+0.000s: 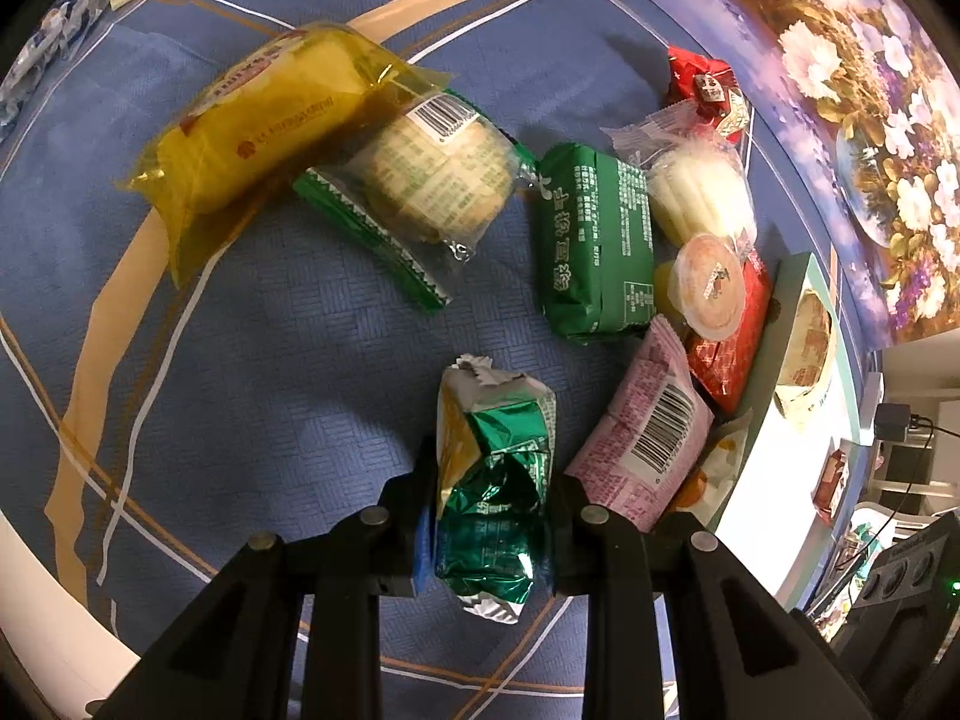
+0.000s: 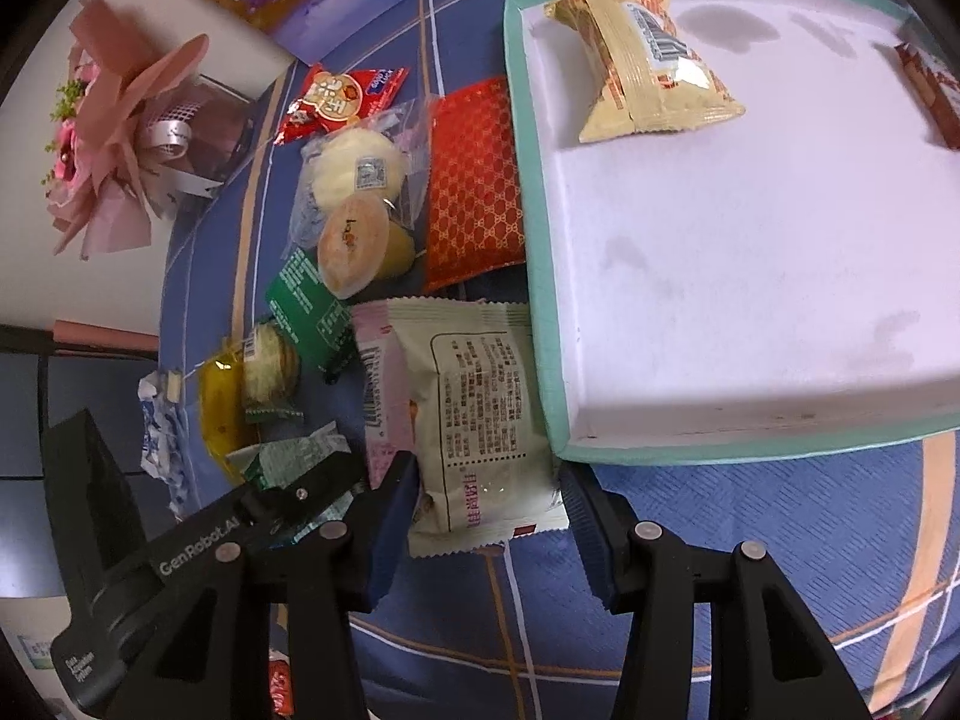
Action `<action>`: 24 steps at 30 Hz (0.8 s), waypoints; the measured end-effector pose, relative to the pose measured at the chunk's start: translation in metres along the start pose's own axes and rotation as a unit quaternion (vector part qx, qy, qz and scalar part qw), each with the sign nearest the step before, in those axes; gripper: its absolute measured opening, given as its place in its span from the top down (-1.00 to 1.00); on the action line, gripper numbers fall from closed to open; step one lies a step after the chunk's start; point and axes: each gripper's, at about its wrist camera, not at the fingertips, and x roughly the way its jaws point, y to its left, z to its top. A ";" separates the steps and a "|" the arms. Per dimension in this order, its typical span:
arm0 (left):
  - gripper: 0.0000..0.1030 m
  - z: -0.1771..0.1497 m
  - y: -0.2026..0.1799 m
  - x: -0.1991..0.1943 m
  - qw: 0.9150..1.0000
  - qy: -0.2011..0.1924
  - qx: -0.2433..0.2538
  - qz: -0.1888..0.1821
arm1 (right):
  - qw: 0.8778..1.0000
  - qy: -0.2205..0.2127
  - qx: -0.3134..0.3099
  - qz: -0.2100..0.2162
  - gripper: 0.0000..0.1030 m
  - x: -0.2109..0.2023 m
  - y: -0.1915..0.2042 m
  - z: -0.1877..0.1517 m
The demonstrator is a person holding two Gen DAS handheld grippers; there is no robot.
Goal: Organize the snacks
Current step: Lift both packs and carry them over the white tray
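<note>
My left gripper [image 1: 489, 516] is shut on a green foil snack packet [image 1: 495, 480] and holds it over the blue cloth. The left gripper also shows in the right wrist view [image 2: 300, 495], at the left. My right gripper [image 2: 489, 504] has its jaws around a cream snack packet [image 2: 480, 420] that lies beside the white tray [image 2: 540, 276]; the fingers touch its sides. A pile of snacks lies left of the tray: a pink packet [image 1: 645, 432], a green packet [image 1: 594, 240], a red packet [image 2: 474, 180], a jelly cup [image 2: 354, 243], a yellow packet [image 1: 258, 126].
The teal-rimmed white tray holds a beige packet [image 2: 648, 72] and a brown one [image 2: 936, 90] at its far right. A pink flower bouquet [image 2: 114, 138] stands at the far left. A floral picture [image 1: 840, 90] lies behind the pile. Blue-white wrappers [image 2: 162, 438] lie at the cloth's edge.
</note>
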 end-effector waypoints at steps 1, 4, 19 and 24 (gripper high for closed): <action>0.46 0.000 0.000 0.000 1.000 0.000 0.000 0.001 | 1.000 -0.001 0.002 0.003 -0.06 0.000 -0.001 0.001; 0.46 0.000 0.001 -0.001 1.000 0.001 0.001 0.003 | 1.000 -0.002 0.004 0.004 -0.07 0.003 -0.002 0.002; 0.46 -0.001 -0.006 -0.001 1.000 -0.002 -0.004 0.008 | 0.999 0.000 0.033 0.023 -0.10 0.013 -0.010 0.003; 0.46 -0.001 -0.007 -0.004 1.000 -0.004 -0.004 0.007 | 0.999 -0.001 0.028 0.018 -0.07 0.012 -0.007 0.002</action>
